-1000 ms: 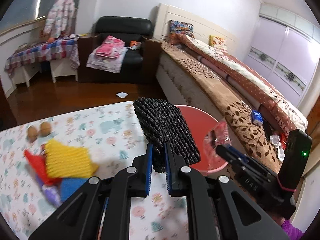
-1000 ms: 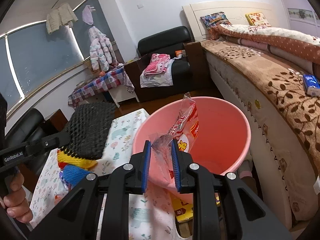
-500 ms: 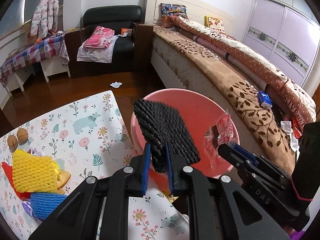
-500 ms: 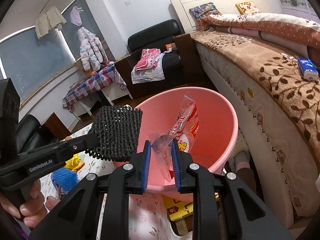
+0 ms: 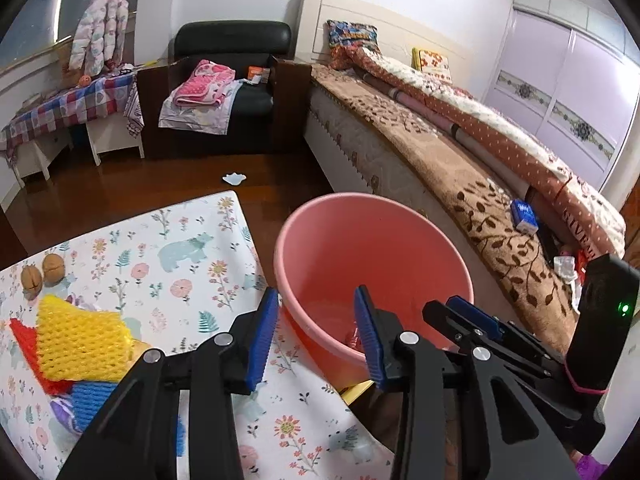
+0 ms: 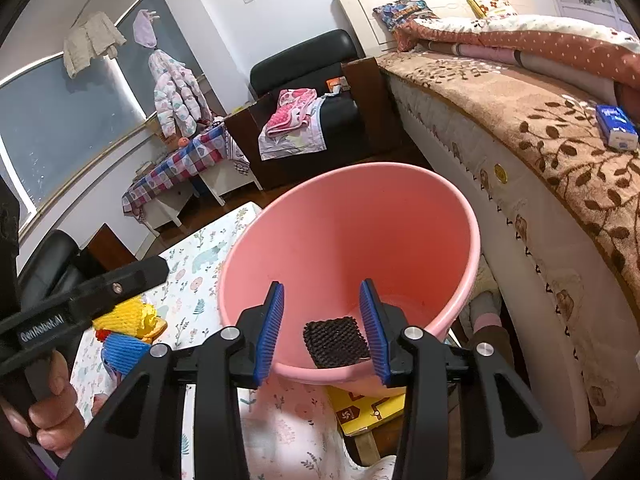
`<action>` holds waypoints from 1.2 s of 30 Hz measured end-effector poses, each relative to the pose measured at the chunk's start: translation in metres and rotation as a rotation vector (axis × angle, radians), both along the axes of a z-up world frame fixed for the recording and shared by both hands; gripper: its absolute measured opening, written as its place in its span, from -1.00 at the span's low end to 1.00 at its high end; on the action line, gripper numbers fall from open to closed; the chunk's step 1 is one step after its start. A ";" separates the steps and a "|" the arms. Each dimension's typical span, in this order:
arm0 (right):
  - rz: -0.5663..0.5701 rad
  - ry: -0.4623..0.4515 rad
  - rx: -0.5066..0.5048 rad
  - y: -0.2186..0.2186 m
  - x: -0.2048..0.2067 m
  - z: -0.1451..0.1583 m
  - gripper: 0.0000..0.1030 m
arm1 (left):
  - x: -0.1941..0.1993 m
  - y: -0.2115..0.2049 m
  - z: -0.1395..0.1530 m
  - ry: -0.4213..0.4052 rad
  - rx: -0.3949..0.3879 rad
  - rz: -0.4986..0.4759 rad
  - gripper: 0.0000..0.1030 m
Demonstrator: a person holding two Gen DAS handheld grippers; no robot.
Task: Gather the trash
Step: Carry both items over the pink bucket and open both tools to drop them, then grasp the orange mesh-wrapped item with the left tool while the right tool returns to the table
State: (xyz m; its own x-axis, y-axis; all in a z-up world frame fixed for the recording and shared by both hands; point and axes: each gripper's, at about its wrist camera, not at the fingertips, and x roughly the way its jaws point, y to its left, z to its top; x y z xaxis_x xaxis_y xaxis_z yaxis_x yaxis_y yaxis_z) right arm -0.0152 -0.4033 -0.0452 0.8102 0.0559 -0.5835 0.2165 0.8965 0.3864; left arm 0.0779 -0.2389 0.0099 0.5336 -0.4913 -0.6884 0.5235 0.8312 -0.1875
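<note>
Right wrist view: my right tongs (image 6: 322, 330) and left tongs (image 5: 316, 336) are opening, empty, black net (image 6: 336, 342) now lying in the pink bucket (image 6: 472, 240)

A smooth pink plastic bucket (image 6: 460, 216) holds a coarse black foam-net sleeve (image 6: 335, 341); beside it, a matt floral cloth (image 5: 168, 256) covers the table, bearing yellow foam netting (image 5: 80, 340), above a glossy, probably wooden, floor (image 5: 120, 184).
</note>
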 end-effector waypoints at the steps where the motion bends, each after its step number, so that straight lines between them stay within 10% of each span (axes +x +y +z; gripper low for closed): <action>1: 0.007 -0.006 -0.004 0.003 -0.001 0.002 -0.22 | -0.001 0.005 0.004 -0.006 -0.008 0.006 -0.24; 23: 0.286 -0.017 -0.074 0.105 -0.003 0.023 -0.22 | -0.040 0.189 0.041 -0.080 -0.032 0.245 -0.06; 36: 0.380 0.036 -0.073 0.136 -0.002 0.017 -0.22 | -0.079 0.183 -0.019 0.082 0.042 -0.001 0.10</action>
